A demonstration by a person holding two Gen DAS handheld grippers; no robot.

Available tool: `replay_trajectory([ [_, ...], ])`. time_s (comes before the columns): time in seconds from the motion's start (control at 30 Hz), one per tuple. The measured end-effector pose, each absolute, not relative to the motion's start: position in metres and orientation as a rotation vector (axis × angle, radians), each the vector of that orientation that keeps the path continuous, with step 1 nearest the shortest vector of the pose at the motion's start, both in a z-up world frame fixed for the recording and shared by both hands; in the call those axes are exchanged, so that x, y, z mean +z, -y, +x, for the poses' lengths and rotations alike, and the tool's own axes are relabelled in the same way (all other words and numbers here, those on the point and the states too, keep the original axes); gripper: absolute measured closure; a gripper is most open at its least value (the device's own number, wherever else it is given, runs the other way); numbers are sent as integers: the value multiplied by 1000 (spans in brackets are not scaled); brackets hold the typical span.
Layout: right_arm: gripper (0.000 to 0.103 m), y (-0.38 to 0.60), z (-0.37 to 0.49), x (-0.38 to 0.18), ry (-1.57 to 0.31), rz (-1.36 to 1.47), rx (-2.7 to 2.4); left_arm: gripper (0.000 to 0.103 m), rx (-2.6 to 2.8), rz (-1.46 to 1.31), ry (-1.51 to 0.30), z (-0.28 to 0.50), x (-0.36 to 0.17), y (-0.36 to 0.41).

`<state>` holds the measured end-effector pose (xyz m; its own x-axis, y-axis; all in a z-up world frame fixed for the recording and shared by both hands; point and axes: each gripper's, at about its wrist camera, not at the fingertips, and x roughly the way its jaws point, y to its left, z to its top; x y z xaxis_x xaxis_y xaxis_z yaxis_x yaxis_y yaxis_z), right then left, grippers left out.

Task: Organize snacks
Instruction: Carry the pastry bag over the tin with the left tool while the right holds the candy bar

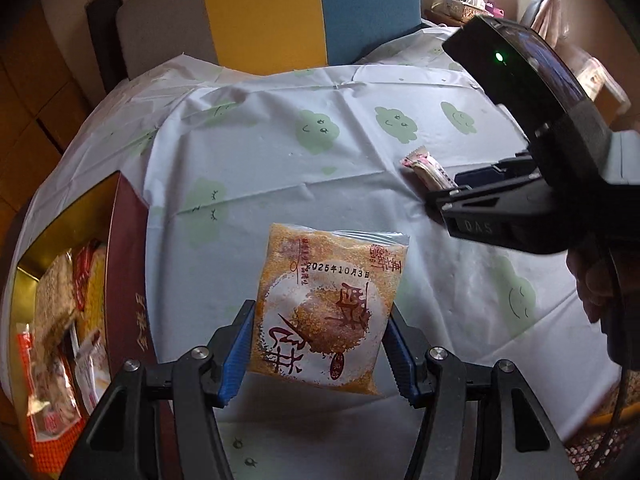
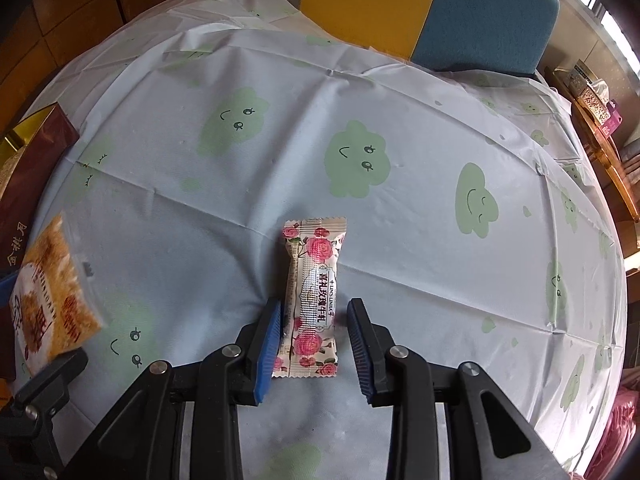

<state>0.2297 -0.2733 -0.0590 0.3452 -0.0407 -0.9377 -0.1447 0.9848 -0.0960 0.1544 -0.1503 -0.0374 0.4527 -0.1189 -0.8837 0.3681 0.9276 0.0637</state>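
The far half of the tablecloth [image 2: 280, 152] lies bare — open room to pass. At the left edge the snack box [image 1: 124, 264] stands with its wall raised, seemingly quite full. Chair backs [image 1: 312, 8] close off the far side — the right gripper [image 1: 440, 196] crowds the right.

Both my wrist cameras sit close above the worktop [image 1: 280, 160], looking steeply down along their tongs. Left view: right tongs [image 1: 440, 192] at right edge, box [image 1: 128, 248] lower left. Right view shares the orange packet [image 2: 52, 292] at left edge, rose bar [image 2: 314, 300] at centre.
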Motion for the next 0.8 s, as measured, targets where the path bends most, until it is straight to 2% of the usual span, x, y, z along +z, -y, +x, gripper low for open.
replay_trajectory([
  [0.27,70,283,228,-61,-1213,-146,77,42,-293,211,-1081,145,-62,144],
  [0.8,69,272,228,-62,-1205,-204,73,42,-299,199,-1023,138,-65,142],
])
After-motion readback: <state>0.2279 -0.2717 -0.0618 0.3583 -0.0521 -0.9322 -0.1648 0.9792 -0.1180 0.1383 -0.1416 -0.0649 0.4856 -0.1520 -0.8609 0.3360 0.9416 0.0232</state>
